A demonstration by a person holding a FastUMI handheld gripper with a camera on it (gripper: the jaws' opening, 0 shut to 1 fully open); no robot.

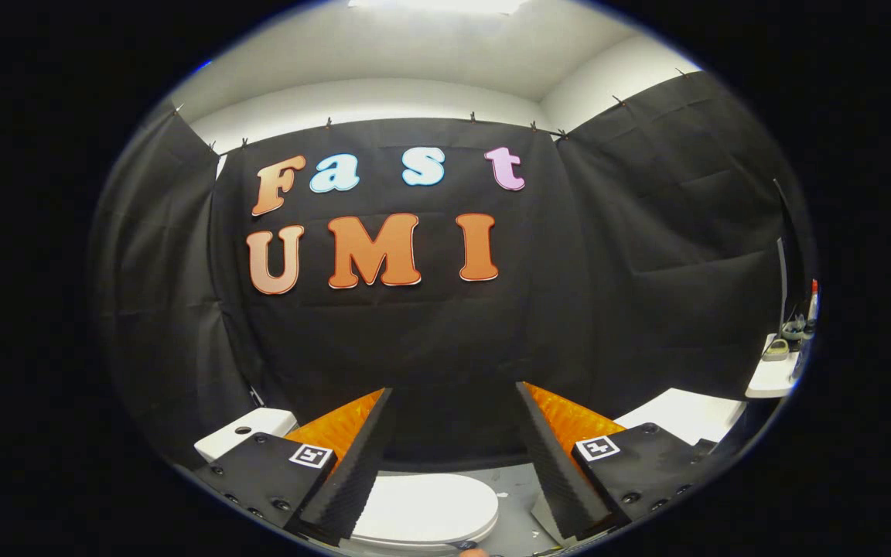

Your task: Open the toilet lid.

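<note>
The white toilet lid (426, 507) lies closed and flat, low down between my two fingers and partly behind the left one. The white cistern (244, 433) with a round button on top stands behind the left finger. My gripper (453, 398) is open, held above the toilet and aimed at the booth's wall; its fingers (356, 464) are spread wide with nothing between them. The lid's near edge sits below the fingertips, apart from them.
A white surface (685, 414) lies behind the right finger. Further right, a small white shelf (770, 375) carries a few small items and a bottle. Grey floor (515, 487) shows beside the toilet. Black cloth walls close in the booth on three sides.
</note>
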